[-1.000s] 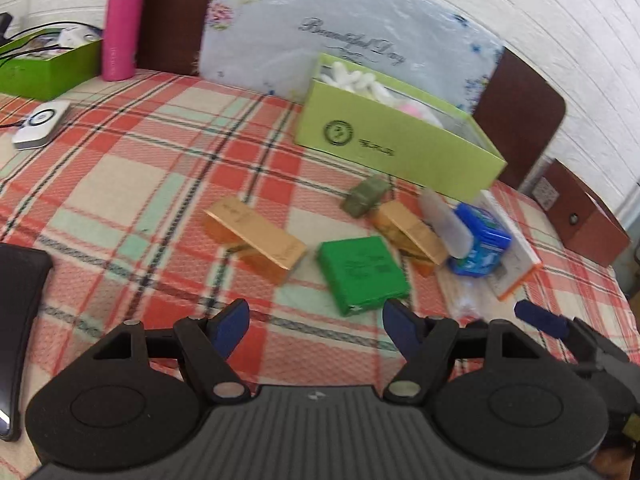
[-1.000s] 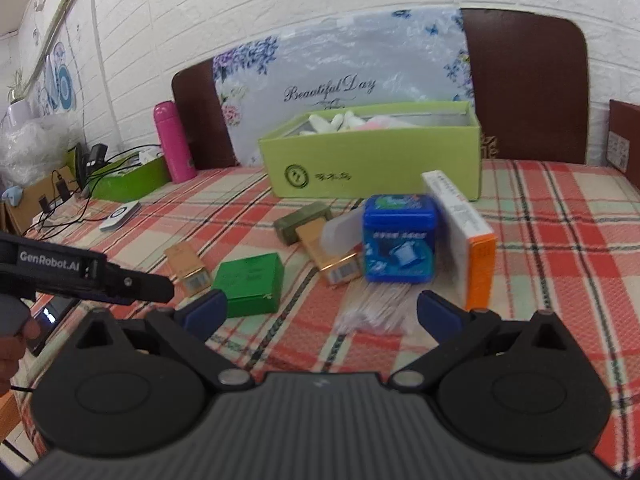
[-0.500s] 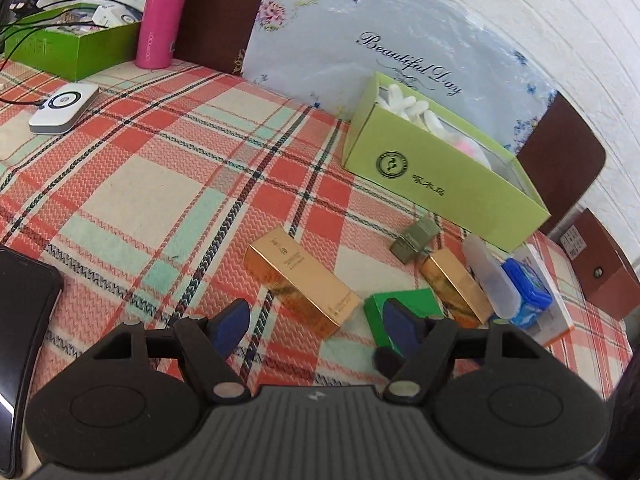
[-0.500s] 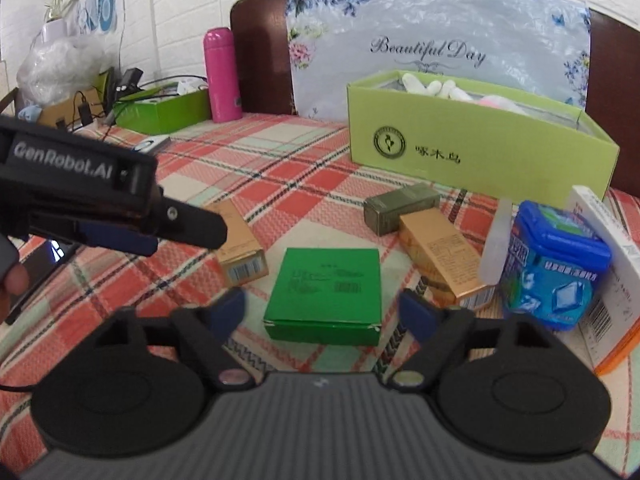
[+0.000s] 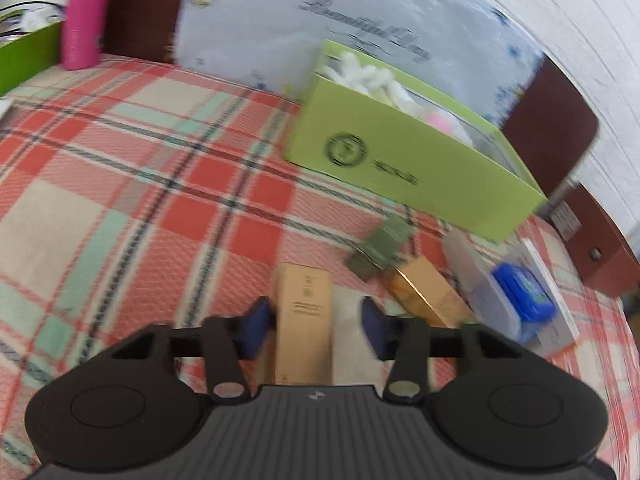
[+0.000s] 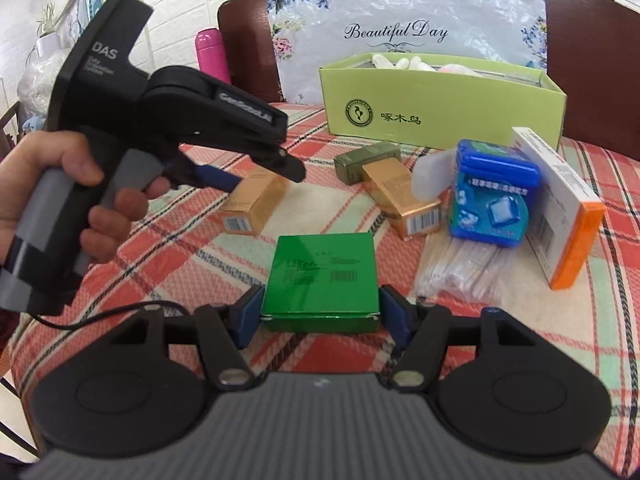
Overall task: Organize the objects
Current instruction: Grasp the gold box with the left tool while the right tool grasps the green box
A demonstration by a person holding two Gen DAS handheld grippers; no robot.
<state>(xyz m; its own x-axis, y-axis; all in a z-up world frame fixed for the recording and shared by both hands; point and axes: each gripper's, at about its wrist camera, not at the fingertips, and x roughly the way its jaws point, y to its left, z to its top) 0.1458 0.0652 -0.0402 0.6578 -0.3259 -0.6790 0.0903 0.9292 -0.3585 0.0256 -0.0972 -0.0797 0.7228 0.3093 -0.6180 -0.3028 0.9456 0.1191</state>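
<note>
on the plaid-clothed table (image 6: 560, 340), right gripper (image 6: 320, 312) spread around a flat green box (image 6: 322, 276), pads just beside its sides, left gripper (image 5: 312, 326) wide apart straddling a gold box (image 5: 305, 312), lime box (image 6: 440, 112) behind

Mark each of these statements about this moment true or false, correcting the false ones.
1. The right gripper has its fingers on either side of the flat green cardboard box. True.
2. The left gripper straddles the blue plastic gum container. False: it straddles a long gold carton.
3. The open lime-green cardboard box is empty. False: white and pink items show inside.
4. The pink cylindrical bottle stands upright. True.
5. The green box is lifted off the plaid tablecloth. False: it lies on the cloth.
</note>
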